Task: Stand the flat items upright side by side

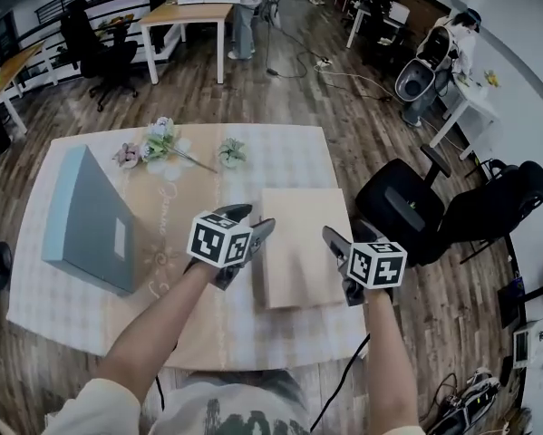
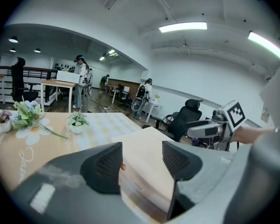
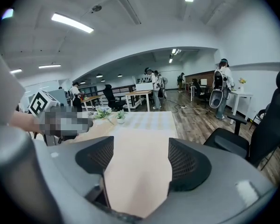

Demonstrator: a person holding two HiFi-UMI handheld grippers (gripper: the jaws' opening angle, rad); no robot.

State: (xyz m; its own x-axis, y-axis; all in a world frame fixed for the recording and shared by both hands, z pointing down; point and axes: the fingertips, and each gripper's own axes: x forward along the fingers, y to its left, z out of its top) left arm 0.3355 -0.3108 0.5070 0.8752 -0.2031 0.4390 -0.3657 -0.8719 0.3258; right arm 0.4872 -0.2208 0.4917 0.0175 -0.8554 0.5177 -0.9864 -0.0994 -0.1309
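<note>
surface: tablecloth [image 1: 289,148], tan flat item [image 1: 303,243] | floor: wood planks [image 1: 280,98] | room: office chairs [image 1: 407,207]

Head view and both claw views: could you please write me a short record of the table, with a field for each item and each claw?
table: covered with a pale cloth
tan flat box: lying flat, right half of the table
grey-blue box: left side, apart from the tan one, seemingly up on edge
flowers: lying near the far edge
small potted plant: upright, right of the flowers
left claw: open, at the tan box's left edge
right claw: open, at its right edge
task state: tan box not yet stood up
</note>
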